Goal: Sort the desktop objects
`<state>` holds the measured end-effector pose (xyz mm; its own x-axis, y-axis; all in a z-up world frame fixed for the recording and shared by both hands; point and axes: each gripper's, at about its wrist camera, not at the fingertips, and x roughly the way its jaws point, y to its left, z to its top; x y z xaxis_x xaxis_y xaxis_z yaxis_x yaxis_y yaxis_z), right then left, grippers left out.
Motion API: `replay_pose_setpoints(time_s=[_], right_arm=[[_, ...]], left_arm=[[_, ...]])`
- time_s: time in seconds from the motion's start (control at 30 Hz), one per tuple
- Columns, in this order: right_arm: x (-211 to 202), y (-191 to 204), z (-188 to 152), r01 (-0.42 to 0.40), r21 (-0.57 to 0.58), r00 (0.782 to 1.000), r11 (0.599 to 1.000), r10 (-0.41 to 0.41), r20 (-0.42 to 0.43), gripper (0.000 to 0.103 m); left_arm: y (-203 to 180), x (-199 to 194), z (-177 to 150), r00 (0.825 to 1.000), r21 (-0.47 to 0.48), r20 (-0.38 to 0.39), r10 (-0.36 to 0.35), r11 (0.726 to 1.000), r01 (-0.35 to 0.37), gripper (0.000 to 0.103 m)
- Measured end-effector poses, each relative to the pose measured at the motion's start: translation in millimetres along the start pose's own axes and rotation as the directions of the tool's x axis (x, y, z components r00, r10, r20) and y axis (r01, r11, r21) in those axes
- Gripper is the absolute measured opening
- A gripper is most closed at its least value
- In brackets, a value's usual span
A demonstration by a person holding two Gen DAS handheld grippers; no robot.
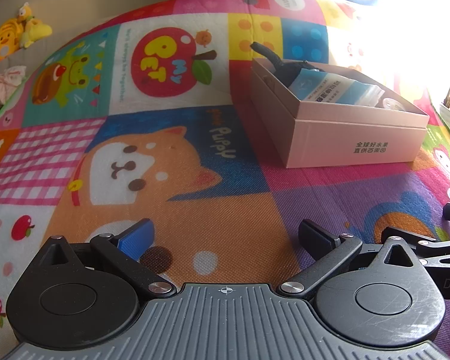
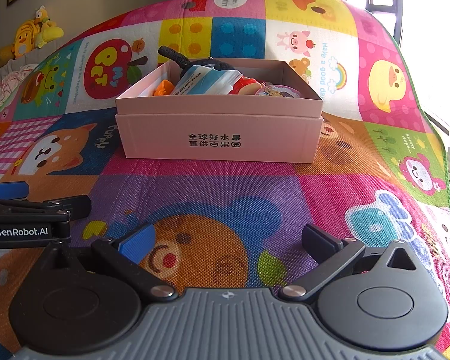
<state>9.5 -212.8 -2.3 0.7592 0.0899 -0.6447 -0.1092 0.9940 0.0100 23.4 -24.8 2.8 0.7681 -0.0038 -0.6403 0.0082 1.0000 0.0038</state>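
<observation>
A pink box (image 2: 219,129) is seen at the centre of the right wrist view, set on a colourful play mat (image 2: 195,186) and filled with a blue-and-white packet (image 2: 201,82), a black plush item (image 2: 177,55), an orange piece (image 2: 162,87) and a round tin (image 2: 277,93). The right gripper (image 2: 225,240) is held spread and empty at the lower middle, well short of the box. The left gripper (image 1: 225,237) is likewise spread with nothing between its fingers; there the box (image 1: 354,141) is placed at the upper right.
</observation>
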Motion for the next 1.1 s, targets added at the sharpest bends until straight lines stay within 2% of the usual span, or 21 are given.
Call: replay_pose_setpoints(time_s=[1.1], right_arm=[[0.2,0.0,0.0,0.000,0.000,1.000,1.000,0.000,0.000,0.103]], left_arm=[[0.1,0.1,-0.3,1.000,0.000,0.000,0.000,1.000,0.000,0.103]])
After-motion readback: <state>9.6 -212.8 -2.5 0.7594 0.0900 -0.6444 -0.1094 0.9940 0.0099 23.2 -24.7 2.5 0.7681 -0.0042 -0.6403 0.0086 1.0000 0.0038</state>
